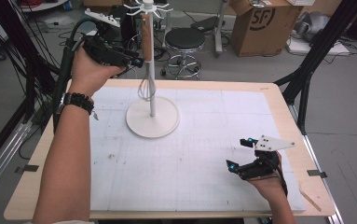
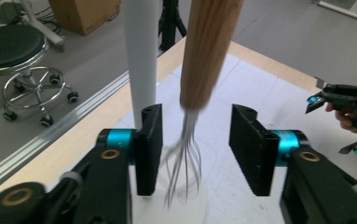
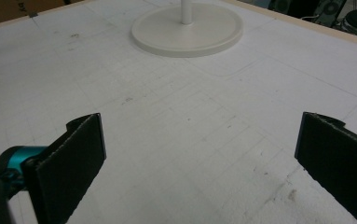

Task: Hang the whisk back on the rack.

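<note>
Left gripper [image 2: 195, 149] jaws apart around hanging whisk [image 2: 206, 60], white stand [image 1: 152, 93] beside, right gripper [image 3: 199, 163] wide open over mat [image 3: 176, 121]

White stand [image 1: 152, 122], wooden-handled whisk [image 2: 207, 51], faint-gridded white mat [image 1: 204, 158], black stool [image 1: 185, 39].

Black left gripper [image 2: 195, 149] with ribbed black fingers [image 2: 253, 149] on cyan pivots, brass-coloured screws; black right gripper [image 1: 243, 154] (grey three-cornered plate on top). Black beaded bracelet [image 1: 77, 101] on left wrist.
</note>
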